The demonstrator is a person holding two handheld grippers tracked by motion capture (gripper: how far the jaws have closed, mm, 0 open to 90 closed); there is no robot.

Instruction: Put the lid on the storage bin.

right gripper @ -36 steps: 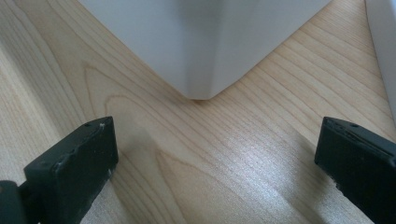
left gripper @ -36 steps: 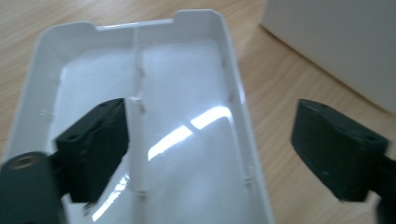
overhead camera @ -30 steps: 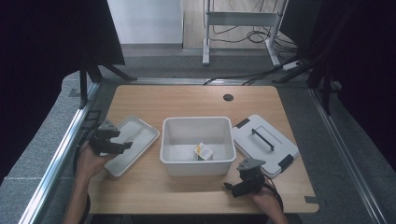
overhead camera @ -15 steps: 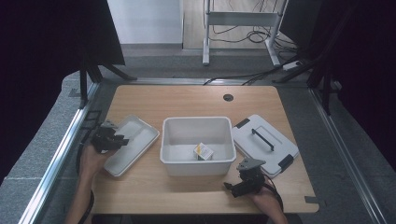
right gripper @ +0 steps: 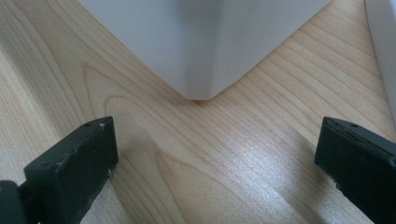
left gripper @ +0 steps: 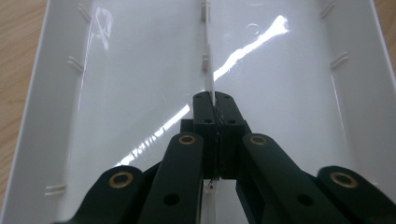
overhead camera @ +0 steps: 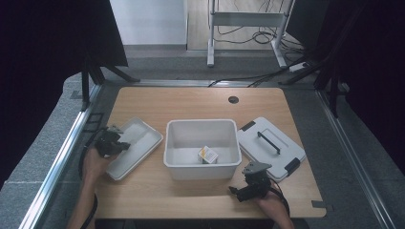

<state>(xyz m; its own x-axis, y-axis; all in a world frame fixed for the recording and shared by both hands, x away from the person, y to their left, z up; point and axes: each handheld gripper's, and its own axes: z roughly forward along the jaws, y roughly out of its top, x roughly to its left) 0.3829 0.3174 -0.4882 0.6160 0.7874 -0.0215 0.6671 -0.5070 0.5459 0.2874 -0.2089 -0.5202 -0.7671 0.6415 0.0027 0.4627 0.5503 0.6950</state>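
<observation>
A wooden table [overhead camera: 191,102] fills the frame's centre. At left, the left gripper [overhead camera: 109,142], whose jaws have just been closing, pinches the central rib of a white tray [overhead camera: 138,143]. Lower right, the right gripper [overhead camera: 248,188] rests wide open near a white bin [overhead camera: 200,164].

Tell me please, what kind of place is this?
Probably a lab or studio set up for recording table work. A wooden table stands between black curtains, with loose cables on the floor and a metal stand behind. It does not look like a home.
</observation>
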